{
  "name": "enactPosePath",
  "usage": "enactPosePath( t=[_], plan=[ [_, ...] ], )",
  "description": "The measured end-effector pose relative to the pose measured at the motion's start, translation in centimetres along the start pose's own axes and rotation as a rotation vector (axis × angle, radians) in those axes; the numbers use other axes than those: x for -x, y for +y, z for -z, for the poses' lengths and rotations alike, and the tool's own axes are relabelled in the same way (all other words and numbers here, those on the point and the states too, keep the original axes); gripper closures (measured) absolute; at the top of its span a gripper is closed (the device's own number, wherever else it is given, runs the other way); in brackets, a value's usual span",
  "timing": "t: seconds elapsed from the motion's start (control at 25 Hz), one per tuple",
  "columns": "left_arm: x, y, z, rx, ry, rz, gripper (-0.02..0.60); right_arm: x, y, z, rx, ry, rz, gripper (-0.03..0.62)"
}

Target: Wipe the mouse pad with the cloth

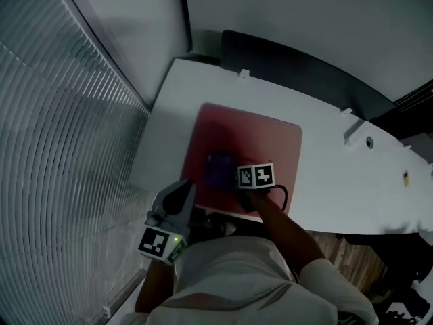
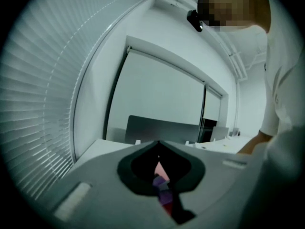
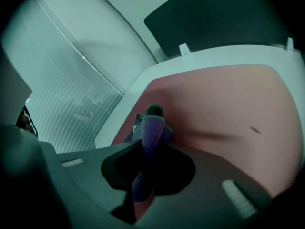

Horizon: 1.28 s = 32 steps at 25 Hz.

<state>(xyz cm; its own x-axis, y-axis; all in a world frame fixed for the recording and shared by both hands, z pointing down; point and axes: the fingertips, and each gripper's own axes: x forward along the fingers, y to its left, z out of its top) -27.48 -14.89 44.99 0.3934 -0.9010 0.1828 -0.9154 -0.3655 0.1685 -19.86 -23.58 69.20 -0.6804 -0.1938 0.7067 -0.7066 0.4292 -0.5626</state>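
Observation:
A red mouse pad (image 1: pixel 260 137) lies on the white desk (image 1: pixel 338 175). On its near left part sits a purple cloth (image 1: pixel 218 168). My right gripper (image 1: pixel 231 176) is shut on that cloth. In the right gripper view the cloth (image 3: pixel 153 130) sticks out from between the jaws of my right gripper (image 3: pixel 145 149) and its end rests on the mouse pad (image 3: pixel 224 104). My left gripper (image 1: pixel 183 193) hovers by the pad's near left corner, apart from the cloth. The left gripper (image 2: pixel 158 144) has its jaws together with nothing in them; through them show slivers of pad and cloth (image 2: pixel 164 194).
A dark partition panel (image 1: pixel 298 63) runs along the desk's far edge. Window blinds (image 1: pixel 61 147) fill the left side. A small grommet (image 1: pixel 369 141) and white clips sit on the desk right of the pad. My own body is at the near edge.

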Motion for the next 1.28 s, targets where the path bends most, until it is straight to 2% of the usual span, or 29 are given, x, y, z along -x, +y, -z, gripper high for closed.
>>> enactPosePath(
  t=[0.24,0.56,0.72,0.92,1.0,1.16,1.28],
  plan=[
    [-4.2,-4.4,-1.0,-0.014,0.002,0.091,0.580,6.8,-7.3,1.7,-0.081,-0.045,0.069,0.543],
    [-8.1,-9.6,-1.1,-0.008,-0.005,0.157,0.580,15.7,-16.6,5.1,-0.152,-0.092,0.192,0.545],
    [-9.3,-11.1,-1.1,0.008,-0.014,0.170,0.580,19.6,-19.6,6.5,-0.111,-0.091,0.282,0.543],
    [-10.1,-12.5,-1.8,-0.002,-0.022,0.184,0.580,22.9,-22.4,7.9,-0.142,-0.119,0.374,0.543],
    [-9.8,-12.5,-1.9,-0.010,-0.017,0.173,0.580,23.9,-22.0,7.8,-0.142,-0.169,0.362,0.543],
    [-8.5,-10.7,-2.1,-0.011,-0.011,0.134,0.580,25.2,-16.8,4.9,-0.101,-0.301,0.273,0.545],
    [-6.7,-8.4,-1.7,0.004,0.001,0.082,0.580,22.8,-11.0,3.3,-0.087,-0.341,0.131,0.545]
  ],
)
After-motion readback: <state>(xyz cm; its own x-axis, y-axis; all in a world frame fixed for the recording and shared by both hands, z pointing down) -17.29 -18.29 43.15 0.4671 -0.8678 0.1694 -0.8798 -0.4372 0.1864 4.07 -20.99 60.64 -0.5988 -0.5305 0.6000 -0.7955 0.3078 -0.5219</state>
